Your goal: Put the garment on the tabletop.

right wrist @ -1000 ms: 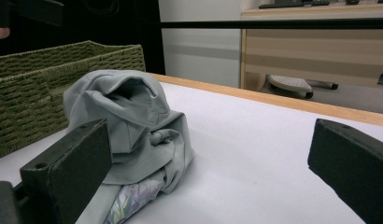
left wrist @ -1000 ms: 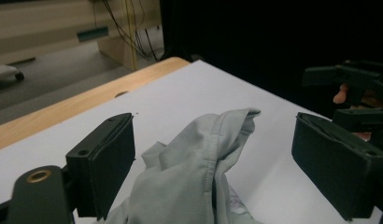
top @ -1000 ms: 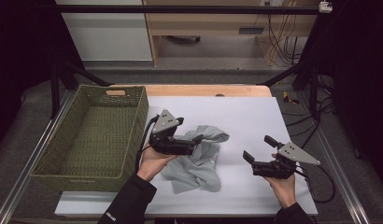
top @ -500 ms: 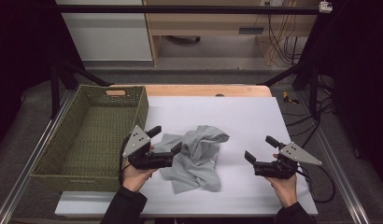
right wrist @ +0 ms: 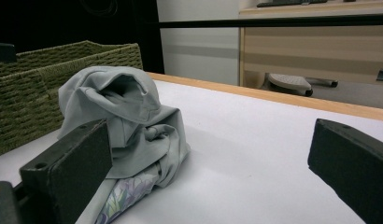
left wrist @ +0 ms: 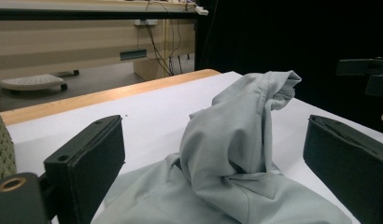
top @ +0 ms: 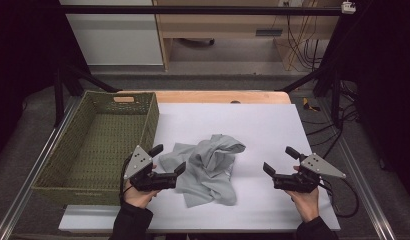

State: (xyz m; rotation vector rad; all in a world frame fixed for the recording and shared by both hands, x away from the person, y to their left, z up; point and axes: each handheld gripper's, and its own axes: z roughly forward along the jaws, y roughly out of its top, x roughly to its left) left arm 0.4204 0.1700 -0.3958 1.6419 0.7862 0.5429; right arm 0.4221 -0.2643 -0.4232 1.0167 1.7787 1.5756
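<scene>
Cloth — grey, crumpled in a heap on the white table, one fold rising to a peak. It lies between the two grippers, just ahead of the left one and well apart from the right one. A patterned lining shows at its lower edge in the right gripper view.

Left gripper — held low over the table's near left part, pointing at the cloth. Jaws apart, having just been opening; in the left gripper view the cloth sits between them, touching neither pad.

Right gripper — held low at the near right, pointing toward the cloth across bare table. Jaws apart, nothing between them.

Basket — green, woven, beside the left gripper on its outer side, at the table's left edge.
</scene>
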